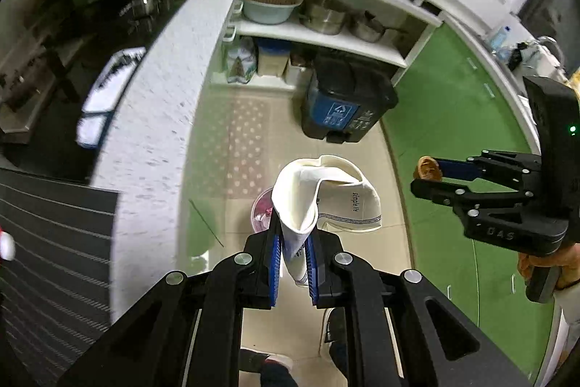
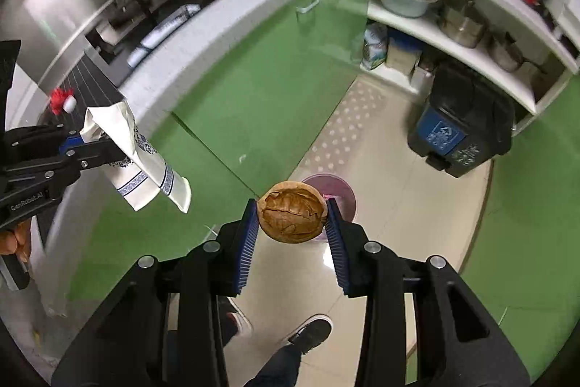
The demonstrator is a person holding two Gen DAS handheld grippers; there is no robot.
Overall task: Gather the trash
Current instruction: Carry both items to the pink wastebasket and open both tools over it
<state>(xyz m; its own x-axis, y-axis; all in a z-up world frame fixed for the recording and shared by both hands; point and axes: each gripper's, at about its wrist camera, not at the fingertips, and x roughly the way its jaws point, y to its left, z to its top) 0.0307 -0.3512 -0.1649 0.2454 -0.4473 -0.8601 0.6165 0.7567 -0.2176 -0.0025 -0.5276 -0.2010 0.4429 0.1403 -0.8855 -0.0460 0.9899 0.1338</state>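
My left gripper (image 1: 293, 252) is shut on a crushed white paper cup (image 1: 322, 194) with blue print, held in the air above the floor. It also shows in the right wrist view (image 2: 145, 158) at the left. My right gripper (image 2: 291, 223) is shut on a brown walnut shell half (image 2: 291, 216), also seen at the right of the left wrist view (image 1: 427, 169). A small pink bin (image 2: 344, 194) with a liner stands on the floor below both grippers, partly hidden behind the cup (image 1: 261, 209).
A dark pedal trash bin (image 1: 344, 100) with a blue label stands by the open shelves (image 1: 326, 38) holding pots and a basin. Green cabinet doors (image 2: 261, 97) and a white speckled countertop (image 1: 156, 118) run on the left. The person's shoes (image 2: 308, 332) are on the tiled floor.
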